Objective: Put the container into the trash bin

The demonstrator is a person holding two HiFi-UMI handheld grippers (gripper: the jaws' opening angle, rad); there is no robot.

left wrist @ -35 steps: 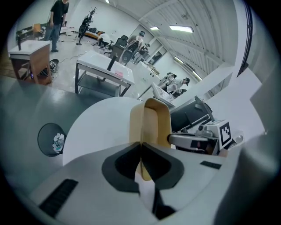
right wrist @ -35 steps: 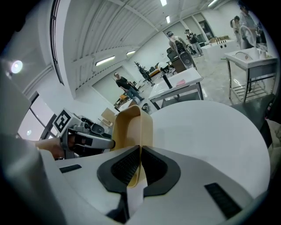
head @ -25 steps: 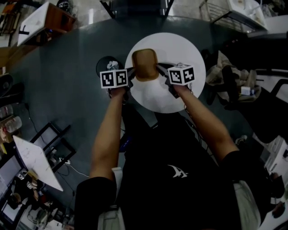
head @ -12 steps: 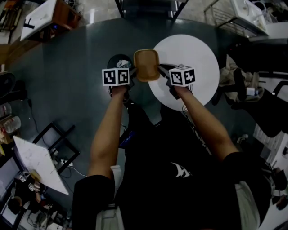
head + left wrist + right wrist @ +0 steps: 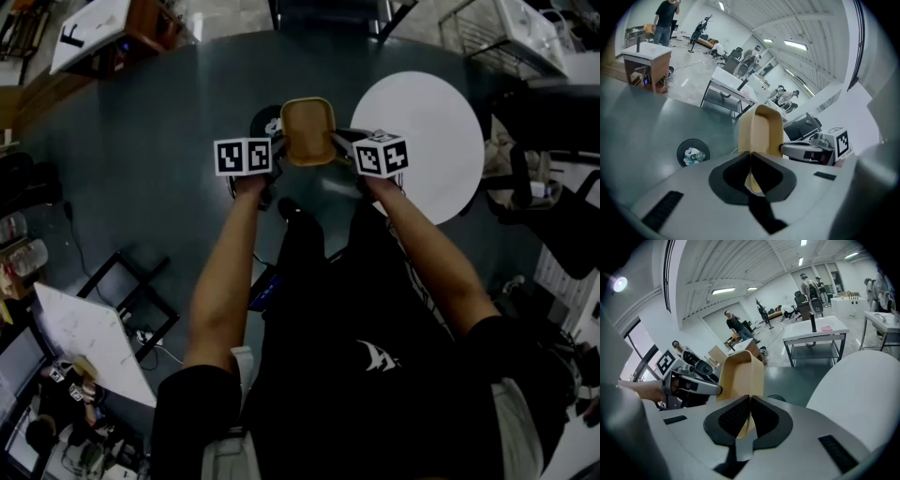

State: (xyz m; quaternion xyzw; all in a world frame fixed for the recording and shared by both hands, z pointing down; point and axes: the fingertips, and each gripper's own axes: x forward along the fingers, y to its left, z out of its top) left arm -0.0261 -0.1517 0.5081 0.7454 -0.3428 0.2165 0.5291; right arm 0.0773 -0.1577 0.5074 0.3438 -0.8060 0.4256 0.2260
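- The round white table (image 5: 427,141) stands on the dark grey floor (image 5: 141,141), to the right of both grippers in the head view
- The trash bin (image 5: 693,152) is a round dark tub on the floor; in the left gripper view it holds crumpled clear and white waste, and in the head view it is mostly hidden behind the left gripper and the container
- The container (image 5: 307,131) is a tan tub with rounded corners, held in the air between the two grippers, left of the table and over the bin's right edge as the head view shows it; it is not in the bin
- Its mouth faces up at the head camera and only its own tan floor shows inside; its long axis runs straight away from the person
- The left gripper (image 5: 751,157) is clamped on the rim of the container's left long side
- The right gripper (image 5: 749,401) is clamped on the rim of the opposite long side, so the tub hangs level between them
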